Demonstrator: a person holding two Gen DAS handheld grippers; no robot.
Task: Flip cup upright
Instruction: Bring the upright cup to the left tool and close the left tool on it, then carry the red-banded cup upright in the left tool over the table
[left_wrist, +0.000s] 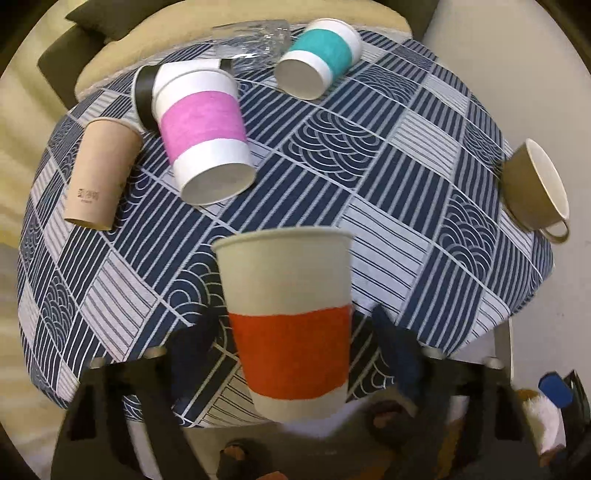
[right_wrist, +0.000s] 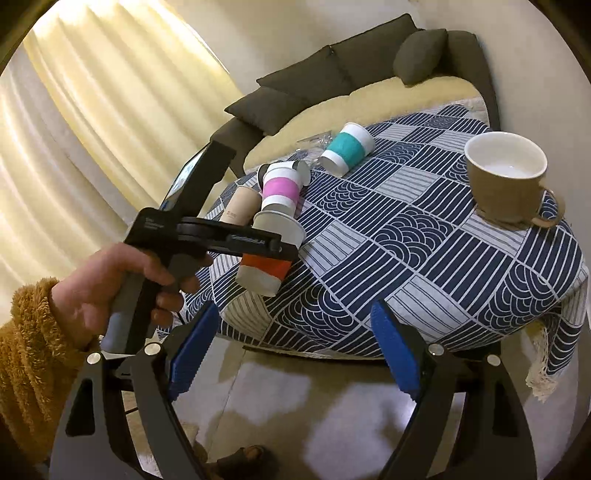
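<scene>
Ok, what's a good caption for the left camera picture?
Left gripper holds the orange-banded cup rim-up above the tablecloth.

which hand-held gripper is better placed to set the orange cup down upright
Left. The left hand-held gripper already grips the orange-banded cup, rim up, above the table's near edge. The right hand-held gripper is open, empty and back from the table.
</scene>
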